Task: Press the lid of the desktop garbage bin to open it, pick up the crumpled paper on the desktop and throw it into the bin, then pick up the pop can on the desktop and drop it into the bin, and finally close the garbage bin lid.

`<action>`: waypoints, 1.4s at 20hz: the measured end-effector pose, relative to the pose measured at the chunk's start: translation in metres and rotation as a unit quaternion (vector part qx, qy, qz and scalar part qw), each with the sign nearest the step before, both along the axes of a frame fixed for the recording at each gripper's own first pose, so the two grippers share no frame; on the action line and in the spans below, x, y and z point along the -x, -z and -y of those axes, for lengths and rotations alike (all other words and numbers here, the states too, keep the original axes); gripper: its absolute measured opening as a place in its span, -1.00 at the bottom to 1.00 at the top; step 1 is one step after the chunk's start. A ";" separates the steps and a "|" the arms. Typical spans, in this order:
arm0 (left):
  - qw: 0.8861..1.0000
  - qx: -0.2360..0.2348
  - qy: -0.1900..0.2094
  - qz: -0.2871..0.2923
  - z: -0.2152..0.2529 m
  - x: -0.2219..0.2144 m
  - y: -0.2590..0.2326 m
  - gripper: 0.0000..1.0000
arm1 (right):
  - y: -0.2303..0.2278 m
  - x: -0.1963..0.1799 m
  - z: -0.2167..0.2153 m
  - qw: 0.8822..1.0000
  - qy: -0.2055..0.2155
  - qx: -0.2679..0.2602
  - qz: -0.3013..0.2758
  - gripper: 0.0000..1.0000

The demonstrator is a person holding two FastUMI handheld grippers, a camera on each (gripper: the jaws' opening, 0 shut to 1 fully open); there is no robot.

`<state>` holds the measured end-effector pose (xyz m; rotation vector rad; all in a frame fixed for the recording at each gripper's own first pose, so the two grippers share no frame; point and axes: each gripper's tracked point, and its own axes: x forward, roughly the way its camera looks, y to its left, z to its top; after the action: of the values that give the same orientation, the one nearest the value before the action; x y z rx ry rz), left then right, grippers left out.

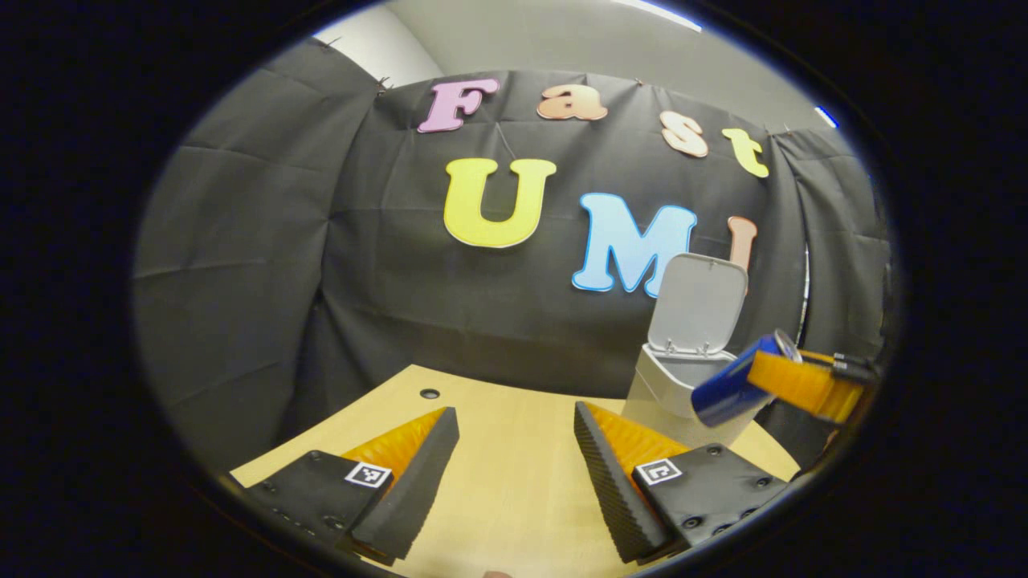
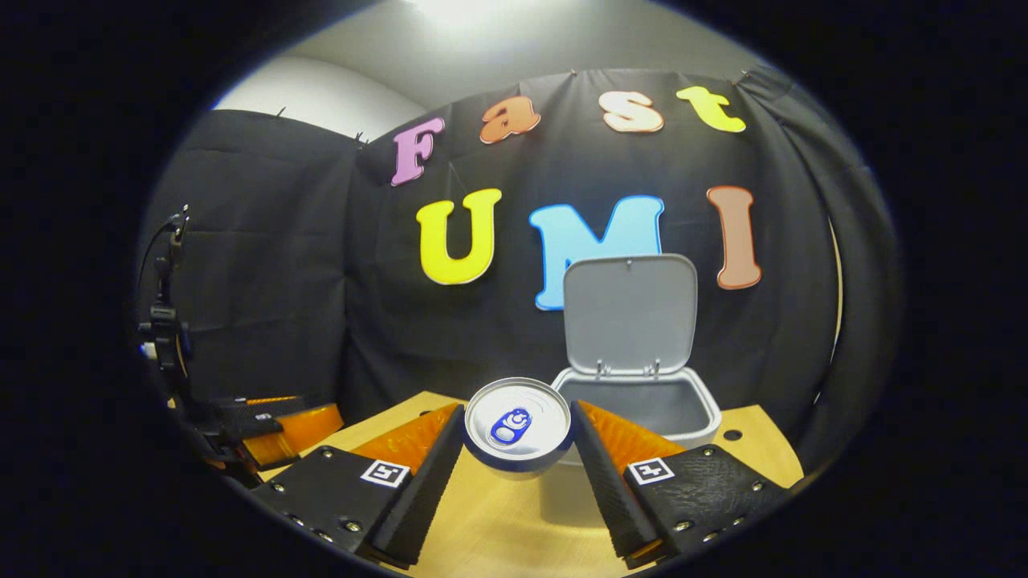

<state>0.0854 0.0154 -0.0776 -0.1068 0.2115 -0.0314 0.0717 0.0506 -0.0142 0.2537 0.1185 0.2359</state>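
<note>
The white desktop bin (image 2: pixel 691 417) stands on the wooden table with its lid (image 2: pixel 629 315) raised upright at the back. My right gripper (image 2: pixel 518 449) is shut on a pop can (image 2: pixel 518 427), held in the air just in front of the bin with its silver top facing the camera. In the left gripper view the blue can (image 1: pixel 735 388) is tilted in the right gripper (image 1: pixel 791 377), close beside the bin (image 1: pixel 671 389) near its rim, under the open lid (image 1: pixel 697 303). My left gripper (image 1: pixel 514 449) is open above the table with nothing between its fingers.
The wooden table (image 1: pixel 506 490) has a small round hole (image 1: pixel 430 394) near its back edge. Another hole (image 2: pixel 732 435) lies right of the bin. The left gripper (image 2: pixel 273 429) sits at the far left of the right gripper view, beside a dark stand (image 2: pixel 165 321).
</note>
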 end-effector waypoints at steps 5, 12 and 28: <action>1.000 -0.013 -0.005 0.007 0.003 -0.001 -0.007 0.90 | -0.004 -0.022 0.017 0.999 0.024 0.008 0.022 0.68; 1.000 -0.024 -0.001 0.015 0.019 -0.004 -0.011 0.89 | 0.013 -0.051 0.026 0.997 0.047 0.051 0.021 0.68; 0.999 -0.030 0.017 0.007 0.027 -0.005 -0.005 0.89 | 0.062 -0.058 0.014 0.995 0.049 0.073 -0.045 0.84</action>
<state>0.0901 -0.0119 -0.0728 -0.0435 0.1995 -0.0600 0.1299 0.0362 -0.0760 0.1245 0.2108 0.1177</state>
